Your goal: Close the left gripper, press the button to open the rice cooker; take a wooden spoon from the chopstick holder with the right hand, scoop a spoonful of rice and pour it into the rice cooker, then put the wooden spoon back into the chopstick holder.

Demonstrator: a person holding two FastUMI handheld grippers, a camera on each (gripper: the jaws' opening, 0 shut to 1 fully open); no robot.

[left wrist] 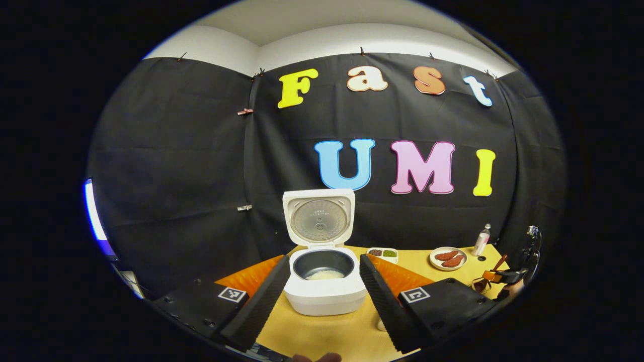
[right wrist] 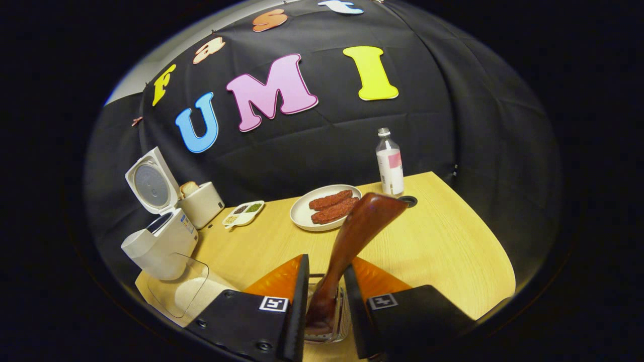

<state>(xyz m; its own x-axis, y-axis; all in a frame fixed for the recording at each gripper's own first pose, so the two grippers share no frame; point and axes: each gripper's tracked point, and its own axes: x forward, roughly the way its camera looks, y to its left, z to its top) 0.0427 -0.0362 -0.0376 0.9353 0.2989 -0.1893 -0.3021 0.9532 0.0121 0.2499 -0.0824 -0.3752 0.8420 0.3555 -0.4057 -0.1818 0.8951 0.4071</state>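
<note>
Evenly lit from overhead, moderately bright on the light yellow wooden tabletop (right wrist: pixel 453 241), dim toward the rim. Strong fisheye bowing in both views: table edges curve, straight lines bend near the periphery. Bright blue-white glare strip (left wrist: pixel 93 211) at far left of the left gripper view, blown out. Soft glint on the open white rice cooker's round metal inner lid (left wrist: pixel 320 220). Warm highlight along the glossy dark brown wooden spoon handle (right wrist: pixel 359 226), close to lens and slightly soft. Short soft shadows under the white oval plate (right wrist: pixel 302 213) and the clear plastic bottle with a pink label (right wrist: pixel 390 163). Mid-distance sharp; no motion blur.
</note>
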